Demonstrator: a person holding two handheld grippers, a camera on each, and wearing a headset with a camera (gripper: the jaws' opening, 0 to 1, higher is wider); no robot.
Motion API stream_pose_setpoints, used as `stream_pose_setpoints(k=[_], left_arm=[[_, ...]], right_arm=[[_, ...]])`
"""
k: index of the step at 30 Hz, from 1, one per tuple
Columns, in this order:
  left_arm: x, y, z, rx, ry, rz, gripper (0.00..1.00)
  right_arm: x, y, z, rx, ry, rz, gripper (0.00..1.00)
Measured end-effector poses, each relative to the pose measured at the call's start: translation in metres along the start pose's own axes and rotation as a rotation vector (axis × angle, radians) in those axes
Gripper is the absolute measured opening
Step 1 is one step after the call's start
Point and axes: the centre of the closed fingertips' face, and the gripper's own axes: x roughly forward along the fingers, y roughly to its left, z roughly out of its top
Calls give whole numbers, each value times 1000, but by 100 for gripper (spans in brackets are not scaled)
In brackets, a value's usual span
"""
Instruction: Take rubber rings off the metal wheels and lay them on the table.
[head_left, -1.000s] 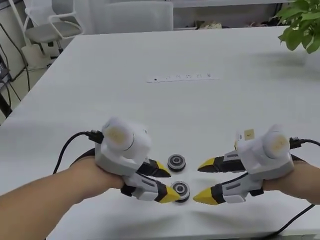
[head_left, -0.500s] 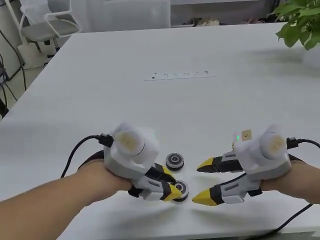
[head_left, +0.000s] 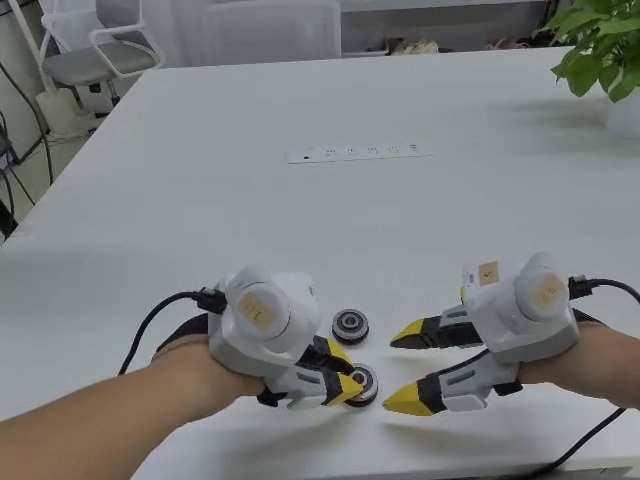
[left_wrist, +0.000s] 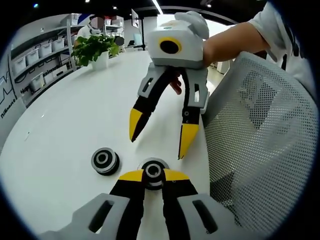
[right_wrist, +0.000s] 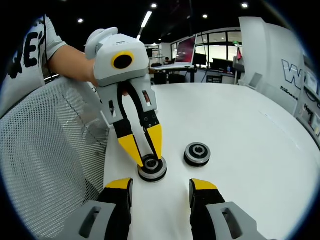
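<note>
Two wheels lie just beside each other on the white table (head_left: 200, 180), close to its front edge. The left gripper (head_left: 349, 375) has its jaws narrowed onto the near wheel (head_left: 364, 380), pinching it. The far wheel (head_left: 350, 325) sits free. The right gripper (head_left: 403, 367) is spread wide, holding nothing, tips towards the near wheel. A power strip (head_left: 360, 153) lies mid-table, with a plant (head_left: 595, 50) far right and a chair (head_left: 95, 55) beyond the far left corner.

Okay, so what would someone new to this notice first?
At the near edge of the white table, two yellow-tipped grippers meet. The left gripper pinches the near wheel, while the right gripper faces it with jaws open. A far wheel lies free just beyond them.
</note>
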Motion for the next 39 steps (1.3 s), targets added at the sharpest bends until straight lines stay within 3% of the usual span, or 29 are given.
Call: stream_pose_setpoints(k=[10,19,27,39], left_arm=[[0,1,0,-11,-15,14,7],[0,1,0,-2,-20,16,7],[1,2,0,1,-21,18,7],[1,2,0,-2,-26,19,7]], right_arm=[[13,8,5,-12,9,53,39],[21,11,8,0,0,68,32],[27,12,4,-7,15,66,30],[24,12,3,-13,5,57,24]])
